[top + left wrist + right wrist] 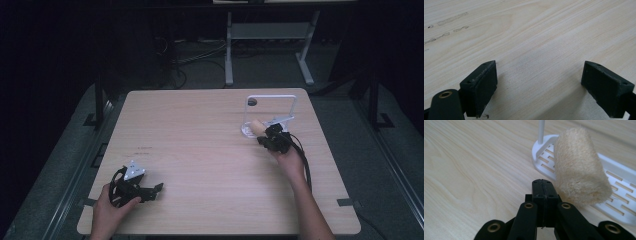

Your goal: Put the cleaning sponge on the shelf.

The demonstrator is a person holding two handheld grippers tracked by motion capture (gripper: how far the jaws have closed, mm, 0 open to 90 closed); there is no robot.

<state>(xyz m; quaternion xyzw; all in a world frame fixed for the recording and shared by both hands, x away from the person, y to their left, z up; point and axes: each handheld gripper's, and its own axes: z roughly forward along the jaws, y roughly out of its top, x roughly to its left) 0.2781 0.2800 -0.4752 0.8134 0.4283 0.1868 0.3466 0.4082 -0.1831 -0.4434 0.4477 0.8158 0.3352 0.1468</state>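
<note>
Jaws on the right gripper [543, 185] are pressed flat together, pad against pad, with no gap showing between them in the right gripper view. Whether a thin cord or loop is pinched between them cannot be told. Just beside the closed tips, to their right in that view, a pale beige loofah roll [580, 168] stands tilted, its fuzzy end face turned toward the camera. It sits over the near end of a white slotted rack base [616, 188], which lies flat on the light wooden table [474, 170]. A thin white post [540, 131] rises from the rounded corner of that base.

From the high view, the right gripper [267, 136] is held by the person's right hand [291, 161] at the far right part of the table [200, 150], its tips right at the loofah roll [257, 127]. The white rack [272, 107] there shows a tall frame standing up from its base, near the table's far right edge.

Jaws on the left gripper [539, 85] stand wide apart, with bare wood grain between the two black pads [484, 87]. Faint scuff marks [446, 25] show on the wood farther off. In the high view the left gripper [155, 190] rests low at the near left of the table, gripped by the left hand [107, 210], well apart from the rack and the roll
</note>
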